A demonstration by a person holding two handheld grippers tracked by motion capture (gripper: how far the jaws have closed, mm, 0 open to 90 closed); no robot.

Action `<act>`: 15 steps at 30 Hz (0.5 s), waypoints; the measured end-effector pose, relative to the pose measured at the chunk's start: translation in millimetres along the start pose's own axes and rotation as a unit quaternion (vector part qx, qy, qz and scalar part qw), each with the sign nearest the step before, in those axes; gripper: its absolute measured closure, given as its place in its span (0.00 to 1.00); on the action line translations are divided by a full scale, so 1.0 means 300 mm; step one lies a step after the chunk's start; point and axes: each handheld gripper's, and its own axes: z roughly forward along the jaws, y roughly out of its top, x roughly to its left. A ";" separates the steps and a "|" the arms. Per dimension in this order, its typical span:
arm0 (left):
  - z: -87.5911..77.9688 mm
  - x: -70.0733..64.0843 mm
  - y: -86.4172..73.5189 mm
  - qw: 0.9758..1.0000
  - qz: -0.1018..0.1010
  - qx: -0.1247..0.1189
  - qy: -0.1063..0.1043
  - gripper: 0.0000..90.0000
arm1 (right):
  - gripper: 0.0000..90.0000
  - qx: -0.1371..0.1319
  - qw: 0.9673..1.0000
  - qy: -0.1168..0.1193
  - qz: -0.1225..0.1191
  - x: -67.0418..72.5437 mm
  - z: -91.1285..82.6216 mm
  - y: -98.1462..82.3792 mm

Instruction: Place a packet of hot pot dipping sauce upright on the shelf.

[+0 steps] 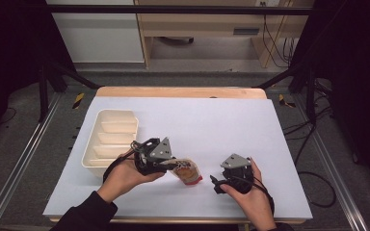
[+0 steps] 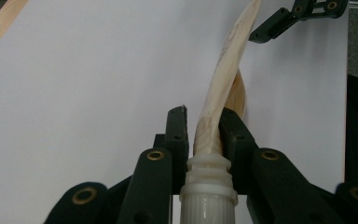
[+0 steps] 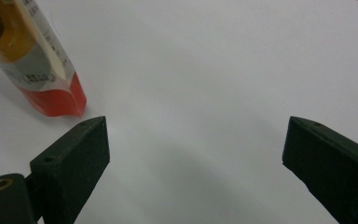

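A flat spouted pouch [image 1: 188, 171], cream with a red bottom end, is held just above the white table sheet [image 1: 212, 120]. My left gripper [image 1: 174, 166] is shut on it near the spout. In the left gripper view the jaws [image 2: 204, 126] pinch the pouch [image 2: 219, 88] edge-on just beyond its white ribbed cap [image 2: 208, 191]. My right gripper [image 1: 215, 182] stands open to the right of the pouch. In the right gripper view its jaws [image 3: 193, 140] are wide apart over bare sheet, with the pouch's red end [image 3: 58, 100] just beyond the left jaw.
A cream tray [image 1: 90, 144] with several compartments lies at the left of the sheet, close behind my left hand. The table's wooden edge [image 1: 180, 91] runs along the back. Cables trail on the floor to the right.
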 end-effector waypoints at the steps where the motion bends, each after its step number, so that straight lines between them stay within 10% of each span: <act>1: 0.002 0.002 0.003 1.000 0.002 0.002 -0.001 0.84 | 0.09 0.000 1.000 -0.001 0.000 -0.005 0.001 -0.002; 15: 0.036 0.044 0.103 0.997 0.038 0.061 -0.018 0.84 | 0.09 0.005 1.000 -0.015 0.014 -0.029 -0.003 -0.014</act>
